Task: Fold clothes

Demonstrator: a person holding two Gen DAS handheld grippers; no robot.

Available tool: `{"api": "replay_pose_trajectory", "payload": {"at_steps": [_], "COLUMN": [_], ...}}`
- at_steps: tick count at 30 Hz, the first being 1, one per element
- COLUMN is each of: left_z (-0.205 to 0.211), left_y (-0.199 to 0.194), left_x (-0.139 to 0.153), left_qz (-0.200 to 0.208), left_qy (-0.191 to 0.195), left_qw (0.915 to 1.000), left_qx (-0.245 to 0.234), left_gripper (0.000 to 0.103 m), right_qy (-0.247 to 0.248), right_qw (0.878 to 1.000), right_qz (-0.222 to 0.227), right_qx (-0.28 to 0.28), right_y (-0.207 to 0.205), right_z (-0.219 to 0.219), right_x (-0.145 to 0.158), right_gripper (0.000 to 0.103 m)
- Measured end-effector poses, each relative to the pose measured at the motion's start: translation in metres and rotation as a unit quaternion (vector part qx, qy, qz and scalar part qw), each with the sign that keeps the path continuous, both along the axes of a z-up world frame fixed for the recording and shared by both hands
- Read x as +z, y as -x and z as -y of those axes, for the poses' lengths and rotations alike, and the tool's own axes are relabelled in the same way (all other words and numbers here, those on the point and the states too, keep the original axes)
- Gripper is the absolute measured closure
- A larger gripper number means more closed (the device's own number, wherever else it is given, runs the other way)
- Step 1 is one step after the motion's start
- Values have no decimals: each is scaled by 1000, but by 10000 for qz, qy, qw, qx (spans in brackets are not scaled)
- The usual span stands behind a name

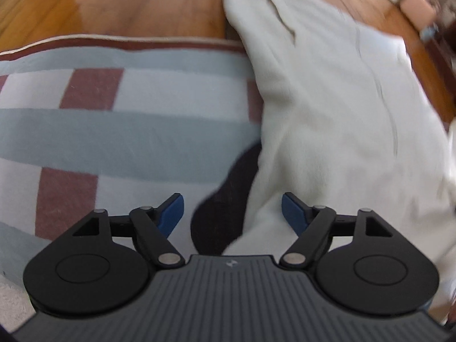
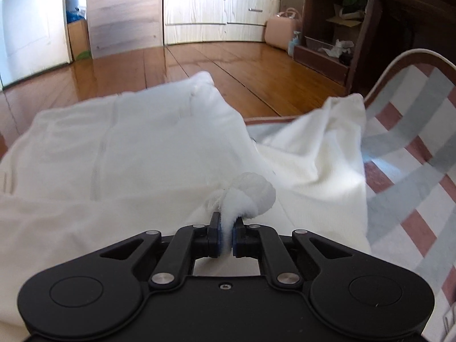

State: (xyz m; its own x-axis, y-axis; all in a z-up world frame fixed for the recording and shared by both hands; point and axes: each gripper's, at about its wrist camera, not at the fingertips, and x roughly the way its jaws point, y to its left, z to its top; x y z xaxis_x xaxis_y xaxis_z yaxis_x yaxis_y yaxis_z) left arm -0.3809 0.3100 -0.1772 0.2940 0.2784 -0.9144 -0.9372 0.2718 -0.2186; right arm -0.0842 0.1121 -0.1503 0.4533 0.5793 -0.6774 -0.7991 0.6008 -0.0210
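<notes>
the white garment [image 2: 136, 154] lies crumpled on the checked blanket [image 2: 413, 156] in grey, white and dark red, with the wooden floor [image 2: 216, 65] beyond it. the right gripper [image 2: 225, 238] has its jaws pressed together on a bunched fold of this white cloth. the left gripper [image 1: 232, 213] has its jaws spread wide with nothing held, over the garment's edge and a dark piece of cloth [image 1: 225, 199] beside it.
</notes>
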Motion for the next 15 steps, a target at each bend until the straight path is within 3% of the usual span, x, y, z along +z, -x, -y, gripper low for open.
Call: {"api": "replay_pose_trajectory", "payload": {"at_steps": [5,12,15], "left_z": [8,8,17], "left_y": [0,17,23], "left_x": [-5,1,19], "left_qz": [-395,-159,185], "left_qy": [-126,401,218], "left_qw": [9991,9984,9994], "left_qx": [22,369,178], "left_gripper": [1,1,1], "right_qy": [-144,-593,-762], "right_qw": [9996,9964,9945], "right_qz": [119,167,73], "right_qx": [232,586,710], "right_y": [5,12,12], "right_z": [-19,-39,-47], "right_x": [16,46,58], "right_gripper": [94,94,94]}}
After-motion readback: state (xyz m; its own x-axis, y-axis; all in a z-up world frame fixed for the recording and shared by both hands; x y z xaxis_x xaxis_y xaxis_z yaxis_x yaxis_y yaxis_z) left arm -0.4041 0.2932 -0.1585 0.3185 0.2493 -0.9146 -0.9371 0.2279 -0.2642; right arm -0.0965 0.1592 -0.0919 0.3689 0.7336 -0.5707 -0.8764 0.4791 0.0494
